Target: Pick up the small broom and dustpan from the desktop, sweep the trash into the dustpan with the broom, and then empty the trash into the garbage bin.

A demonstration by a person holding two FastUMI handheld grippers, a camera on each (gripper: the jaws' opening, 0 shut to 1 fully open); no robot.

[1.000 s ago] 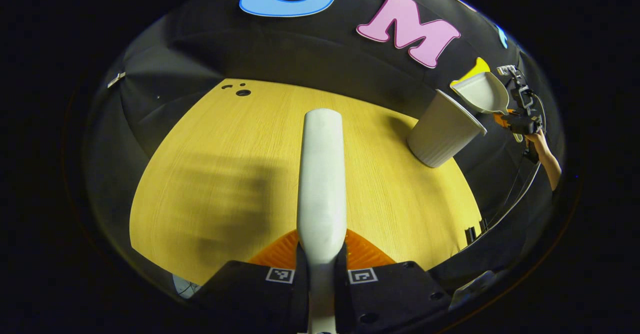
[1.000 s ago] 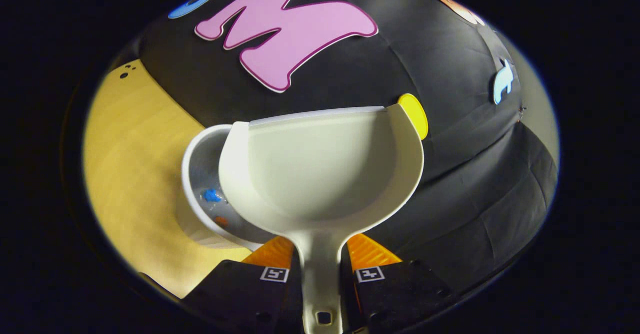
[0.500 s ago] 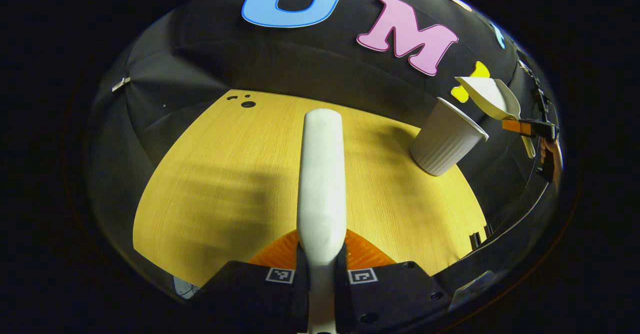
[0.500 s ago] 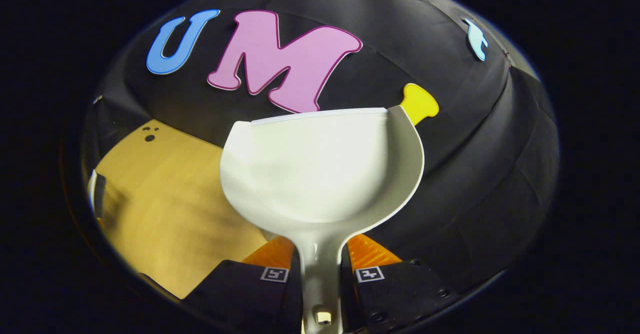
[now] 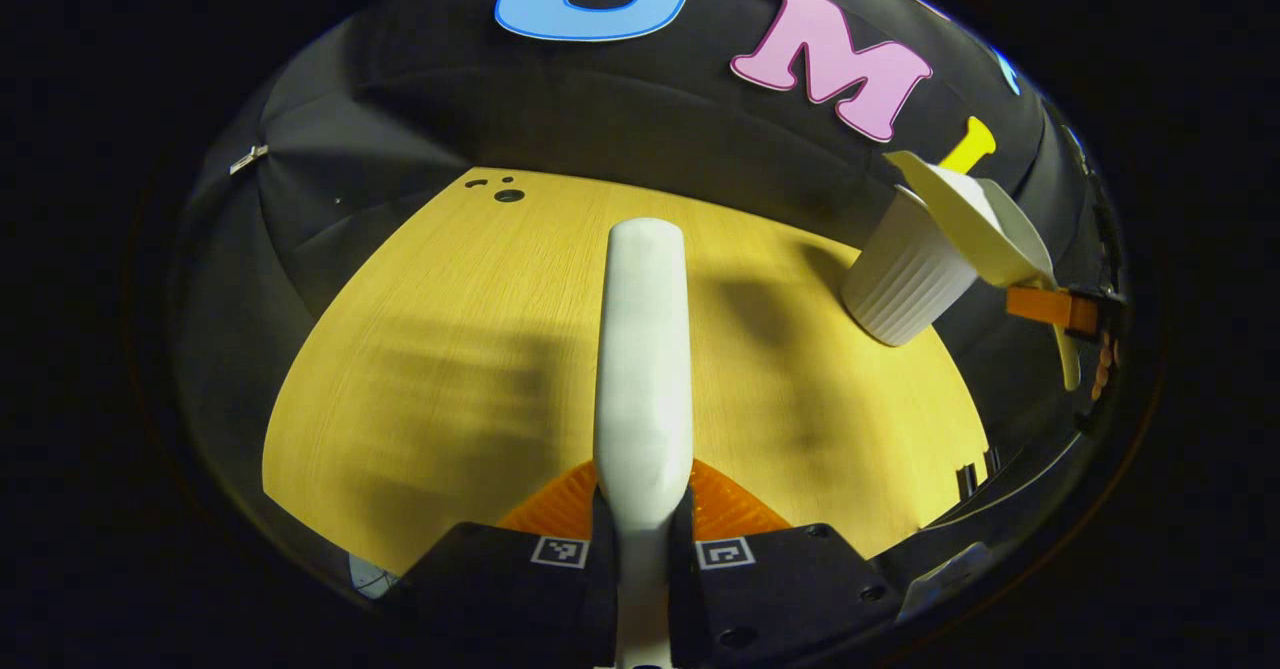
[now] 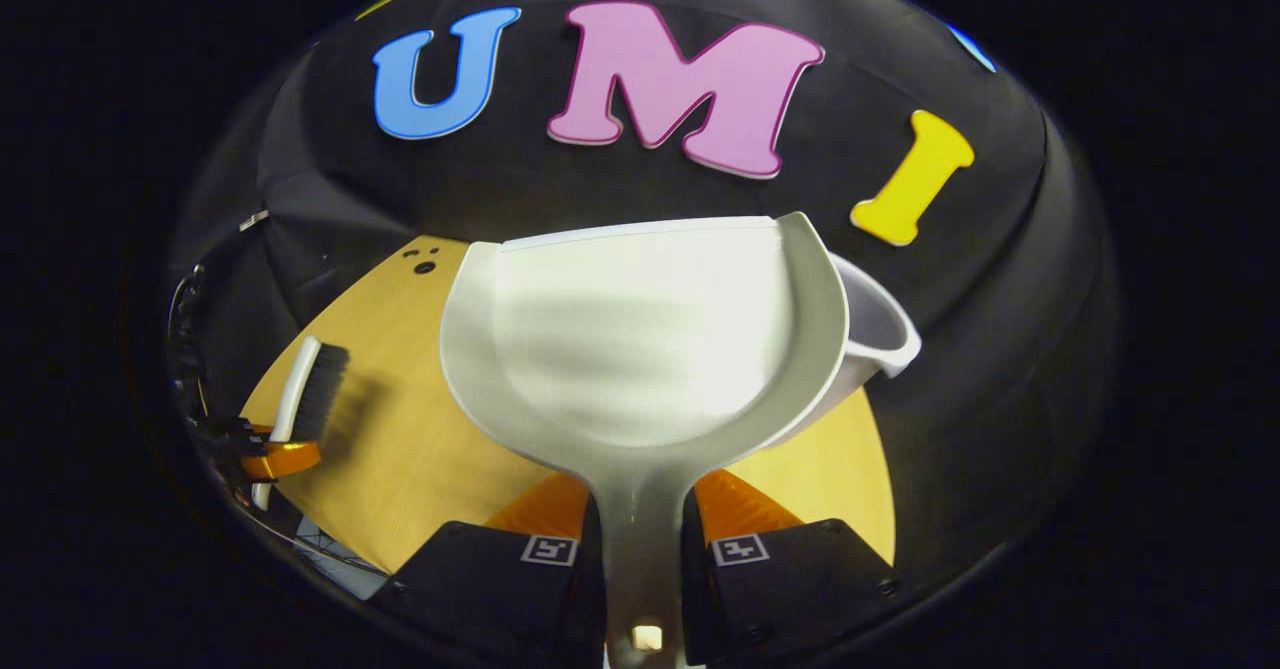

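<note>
With its fingers clenched on the handle, the right gripper (image 6: 644,559) has swung the dustpan (image 6: 640,339) back off the bin (image 6: 880,334), apparently emptied, while the left gripper (image 5: 642,549) keeps gripping the broom (image 5: 642,349) over the worktop (image 5: 430,349).

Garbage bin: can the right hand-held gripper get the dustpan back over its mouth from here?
Probably yes. The right hand-held gripper holds the dustpan just beside the garbage bin, whose rim shows behind the pan's right edge. Nothing stands between them; the broom is far off to the left.
</note>
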